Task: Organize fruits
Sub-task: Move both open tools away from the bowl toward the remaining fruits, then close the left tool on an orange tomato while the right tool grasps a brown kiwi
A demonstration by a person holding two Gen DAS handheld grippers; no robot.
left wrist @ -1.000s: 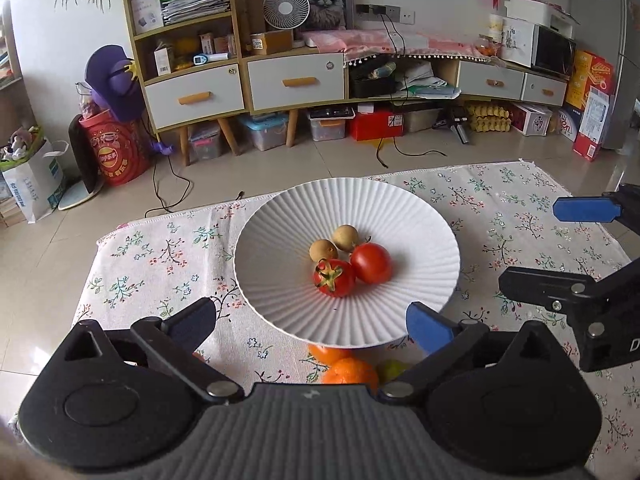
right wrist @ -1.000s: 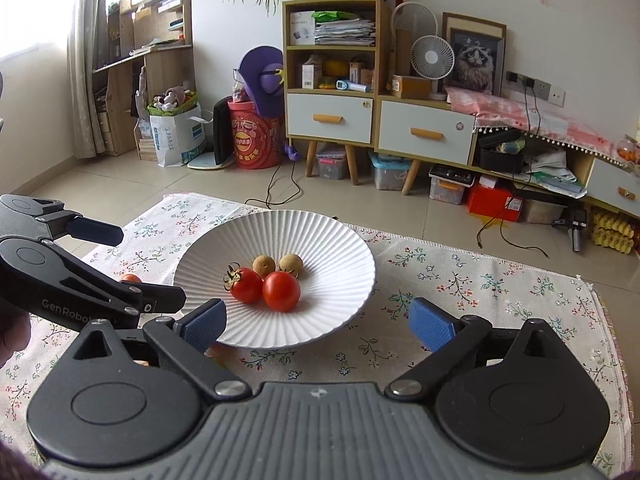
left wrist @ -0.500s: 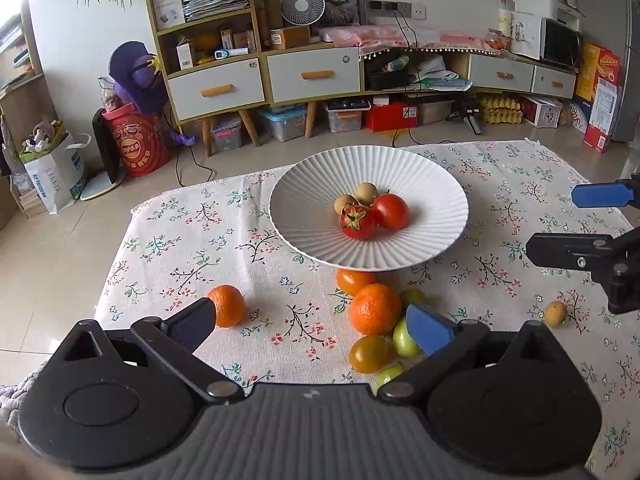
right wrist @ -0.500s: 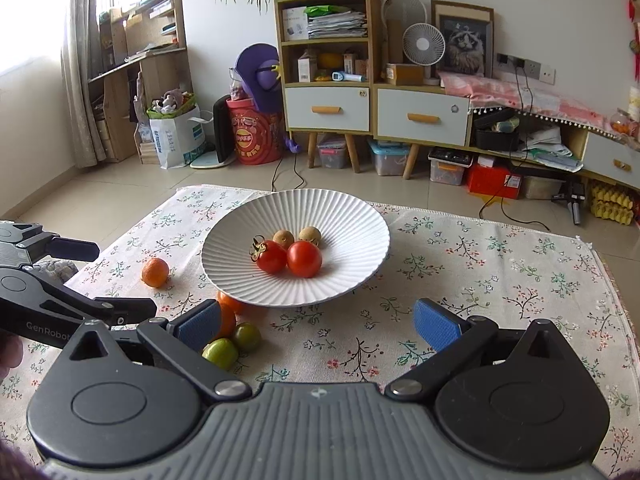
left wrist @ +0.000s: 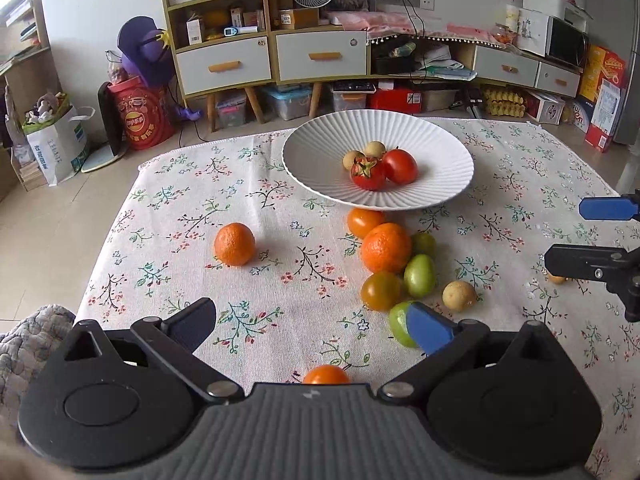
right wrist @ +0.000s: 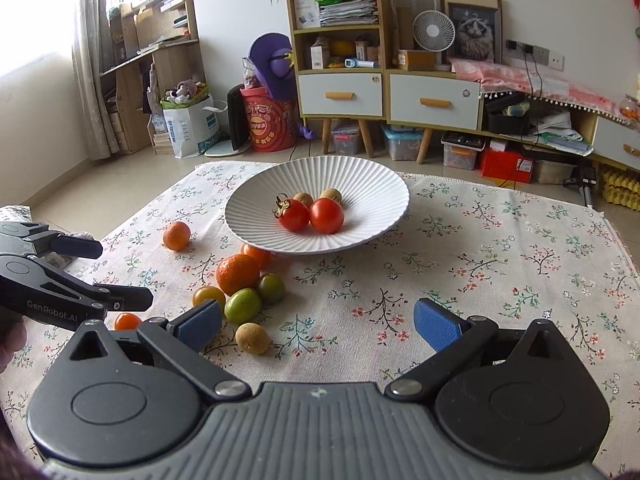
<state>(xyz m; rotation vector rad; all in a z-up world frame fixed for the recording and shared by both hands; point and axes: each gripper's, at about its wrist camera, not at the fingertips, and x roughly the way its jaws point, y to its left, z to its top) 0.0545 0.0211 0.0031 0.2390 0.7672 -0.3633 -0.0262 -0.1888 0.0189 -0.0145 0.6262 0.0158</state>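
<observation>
Both my left gripper [left wrist: 310, 326] and right gripper [right wrist: 318, 320] have jaws apart, holding nothing. Loose fruits cluster at frame centre beside the plate [left wrist: 320, 152] rim; bare cloth [right wrist: 500, 264] lies right.

Your right claw [right wrist: 318, 322] is spread wide, empty, short of the white plate [right wrist: 372, 184]. Plate holds two red tomatoes [right wrist: 311, 215]. Orange [right wrist: 237, 274] and green tomatoes [right wrist: 242, 305] sit just beside the plate's near-left rim.

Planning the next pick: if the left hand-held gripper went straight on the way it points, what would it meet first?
Likely bare tablecloth first; the left hand-held gripper is open, and the large orange lies farther ahead, slightly right. Depth is uncertain.
</observation>
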